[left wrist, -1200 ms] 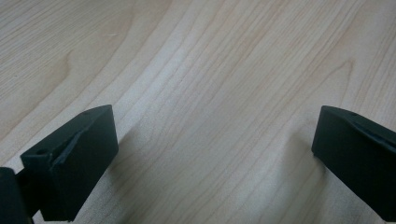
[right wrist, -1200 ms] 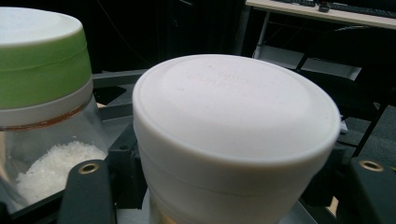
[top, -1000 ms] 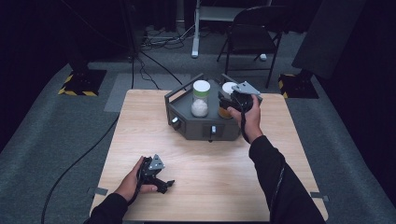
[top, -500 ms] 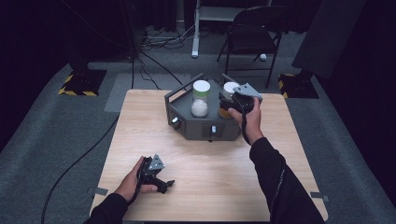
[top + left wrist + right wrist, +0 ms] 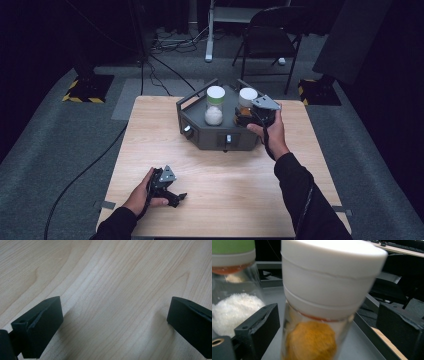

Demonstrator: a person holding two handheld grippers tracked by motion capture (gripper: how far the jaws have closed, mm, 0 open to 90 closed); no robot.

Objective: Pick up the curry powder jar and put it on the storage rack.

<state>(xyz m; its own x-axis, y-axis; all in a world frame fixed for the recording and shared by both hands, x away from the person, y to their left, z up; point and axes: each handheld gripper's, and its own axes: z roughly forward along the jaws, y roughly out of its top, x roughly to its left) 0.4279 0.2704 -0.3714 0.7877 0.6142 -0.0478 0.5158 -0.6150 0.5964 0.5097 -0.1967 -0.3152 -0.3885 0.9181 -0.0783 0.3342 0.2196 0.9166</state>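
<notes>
Dark studio floor with cables surrounded the wooden table (image 5: pixel 215 165) in the high view, where the right gripper (image 5: pixel 248 118) straddled the orange-powder jar (image 5: pixel 247 100) in the grey rack (image 5: pixel 200 131); the left gripper (image 5: pixel 112 322) gaped empty over bare wood; the right gripper view showed jaws just opened, clear of the jar, no legible labels.

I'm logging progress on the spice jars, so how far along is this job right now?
Done: two jars stand on the grey rack, the white-powder jar and the orange-powder jar. In hand: the right gripper has just been opening; its jaws flank the orange-powder jar without pressing it, so it looks freshly released. Left: probably drawing that gripper away. The left gripper rests open on the wooden table.
</notes>
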